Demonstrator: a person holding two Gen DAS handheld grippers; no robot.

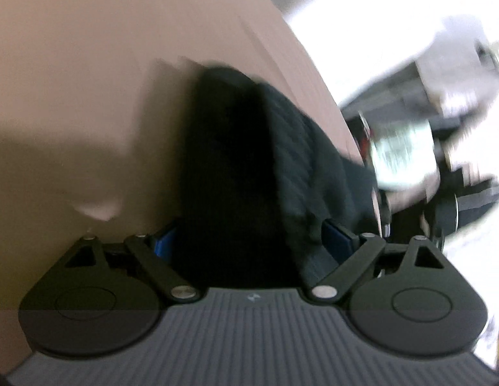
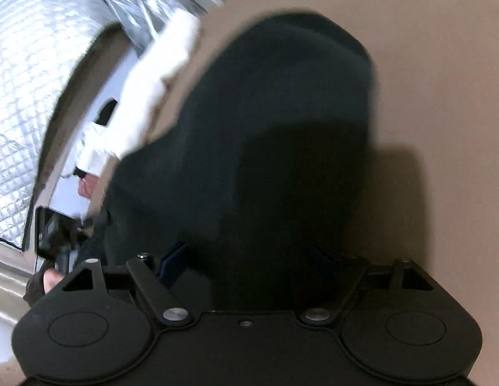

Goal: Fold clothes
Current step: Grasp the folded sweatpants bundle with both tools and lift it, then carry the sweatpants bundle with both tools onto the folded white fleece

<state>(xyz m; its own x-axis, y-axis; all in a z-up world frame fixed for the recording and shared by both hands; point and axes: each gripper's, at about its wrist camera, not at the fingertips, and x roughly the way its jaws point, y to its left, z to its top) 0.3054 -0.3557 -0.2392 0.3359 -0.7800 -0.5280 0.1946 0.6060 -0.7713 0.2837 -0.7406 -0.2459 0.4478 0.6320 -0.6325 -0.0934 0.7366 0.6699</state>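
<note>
A dark ribbed garment (image 1: 281,160) lies bunched on the tan table (image 1: 88,80). Its near end runs in between the jaws of my left gripper (image 1: 252,241), whose blue pads (image 1: 337,241) stand wide apart and do not visibly press the cloth. In the right wrist view the same dark garment (image 2: 281,112) spreads over the table (image 2: 442,96) and reaches in between the jaws of my right gripper (image 2: 249,257). Its blue pads (image 2: 173,260) are also wide apart, with the fabric loose between them. Both views are blurred.
The table's rounded edge (image 1: 313,64) runs close to the garment, with bright floor and blurred clutter (image 1: 403,157) beyond. In the right wrist view a white cloth (image 2: 159,64) lies at the table's rim, beyond it a silver quilted cover (image 2: 24,96) and a person's hand (image 2: 48,278).
</note>
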